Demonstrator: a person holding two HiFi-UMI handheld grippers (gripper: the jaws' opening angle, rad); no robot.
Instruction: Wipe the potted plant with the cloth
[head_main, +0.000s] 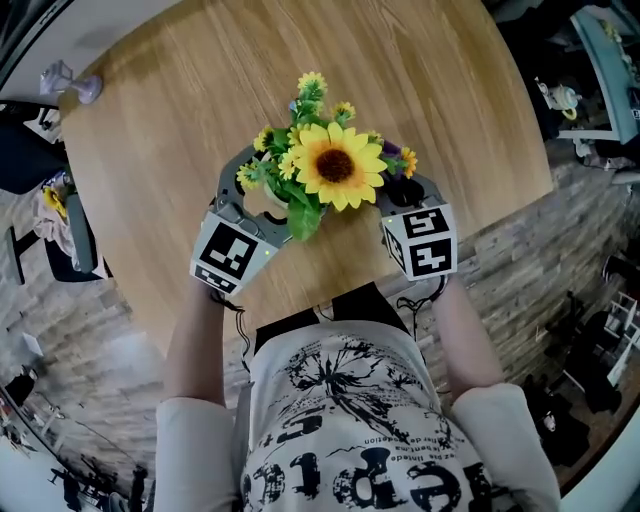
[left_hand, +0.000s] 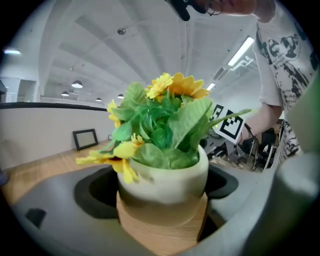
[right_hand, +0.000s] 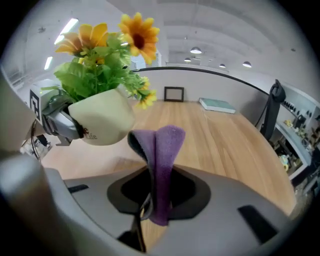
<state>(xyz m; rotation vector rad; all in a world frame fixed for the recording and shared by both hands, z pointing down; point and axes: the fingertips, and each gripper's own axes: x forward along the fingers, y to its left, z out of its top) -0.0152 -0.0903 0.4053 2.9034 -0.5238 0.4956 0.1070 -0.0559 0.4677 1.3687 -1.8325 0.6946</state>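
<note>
Through the left gripper view I saw the left gripper (head_main: 258, 200) spread close to its widest, with the potted plant (head_main: 335, 165) sitting right between its jaws, which pressed on either side of the pot (left_hand: 165, 172). The right gripper view confirmed the hold. There the pot hung tilted, clear of the wooden table (head_main: 180, 110), and the left gripper clasped its far side while a faint shadow lay on the wood beneath it. The leaves and the big sunflower (head_main: 334, 165) leaned out over the rim. My right gripper (right_hand: 157, 200) was nearly pressed together, pinching the purple cloth (right_hand: 162, 165). The cloth was folded lengthwise, and a loose loop of it stood up out of the jaws. That free end was just beside the lower edge of the pot, but from that angle I could not tell whether the two touched. From the head view both grippers sat close together at the near edge of the table, one on each side of the plant, and the blooms covered most of both sets of jaws.
</note>
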